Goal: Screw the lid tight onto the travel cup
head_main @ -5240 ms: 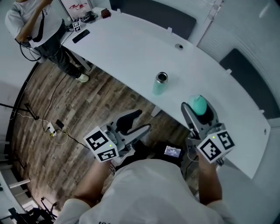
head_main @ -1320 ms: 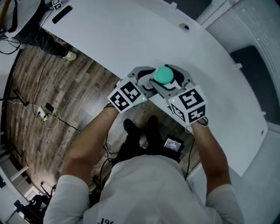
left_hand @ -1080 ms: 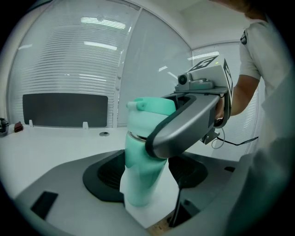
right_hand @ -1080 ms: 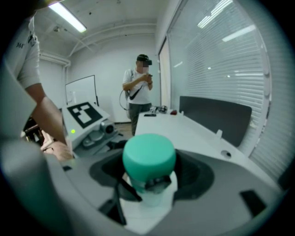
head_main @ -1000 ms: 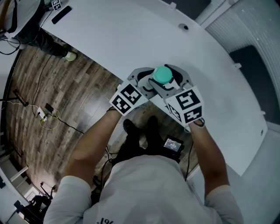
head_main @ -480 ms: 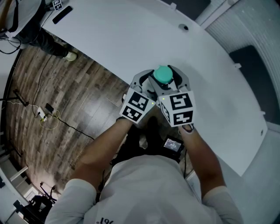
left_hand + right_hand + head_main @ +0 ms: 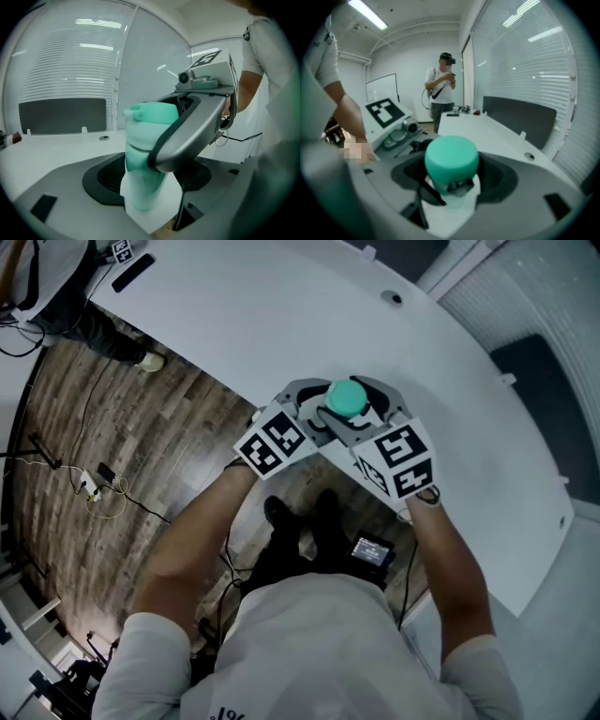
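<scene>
A mint-green travel cup stands at the white table's near edge, its round lid (image 7: 344, 397) on top. My left gripper (image 7: 319, 412) is shut on the cup's body (image 7: 140, 187) from the left. My right gripper (image 7: 364, 409) is shut on the lid (image 7: 451, 158) from the right; one of its grey fingers (image 7: 187, 136) crosses in front of the cup in the left gripper view. In the head view the cup's body is hidden under the lid and both grippers. The lid (image 7: 151, 119) sits level on the cup.
The white table (image 7: 234, 324) curves away behind the cup, with a cable hole (image 7: 395, 297) and a black flat object (image 7: 131, 270) at the far left. A person (image 7: 440, 89) stands by the table's far end. Wooden floor (image 7: 141, 456) lies below the edge.
Half a second ago the two marker cubes were close together. Now they have swung apart again, the left to the left and the right to the right, both still gripping cup and lid.
</scene>
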The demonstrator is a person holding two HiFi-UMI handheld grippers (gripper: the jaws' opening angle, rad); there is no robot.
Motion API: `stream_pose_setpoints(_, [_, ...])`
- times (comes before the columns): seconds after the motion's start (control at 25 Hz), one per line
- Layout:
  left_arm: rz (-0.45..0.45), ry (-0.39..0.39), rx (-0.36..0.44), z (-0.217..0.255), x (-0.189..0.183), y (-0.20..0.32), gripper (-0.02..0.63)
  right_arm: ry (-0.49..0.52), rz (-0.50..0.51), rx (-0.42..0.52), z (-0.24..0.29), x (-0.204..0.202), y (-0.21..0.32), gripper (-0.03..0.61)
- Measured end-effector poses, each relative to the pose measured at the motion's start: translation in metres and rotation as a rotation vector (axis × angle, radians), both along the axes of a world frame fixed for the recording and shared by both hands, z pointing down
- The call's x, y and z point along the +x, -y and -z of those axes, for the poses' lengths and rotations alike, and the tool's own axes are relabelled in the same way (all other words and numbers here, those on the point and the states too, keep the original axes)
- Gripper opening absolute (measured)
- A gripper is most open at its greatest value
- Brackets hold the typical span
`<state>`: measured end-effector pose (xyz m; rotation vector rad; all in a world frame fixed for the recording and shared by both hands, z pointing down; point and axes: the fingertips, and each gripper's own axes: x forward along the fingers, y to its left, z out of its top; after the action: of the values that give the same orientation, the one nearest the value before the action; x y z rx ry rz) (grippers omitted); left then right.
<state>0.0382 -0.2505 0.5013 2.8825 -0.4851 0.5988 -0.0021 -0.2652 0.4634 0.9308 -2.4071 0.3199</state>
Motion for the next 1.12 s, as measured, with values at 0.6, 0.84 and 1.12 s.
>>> stream_pose_setpoints(0.6, [0.201, -0.062, 0.006, -0.0003, 0.0012, 0.0045, 0.318, -0.017, -0.149, 0.019, -0.0029, 0.0052, 0.0023, 0.321])
stream_pose_setpoints(0.84, [0.299, -0.066, 0.002, -0.0006, 0.0017, 0.0062, 0.318, -0.006, -0.250, 0.038, -0.0015, 0.0088, 0.0042, 0.321])
stream_pose_setpoints(1.12, [0.140, -0.032, 0.000, -0.0003, -0.0020, 0.0013, 0.319, 0.000, -0.158, 0.025, -0.0012, 0.0058, 0.0034, 0.321])
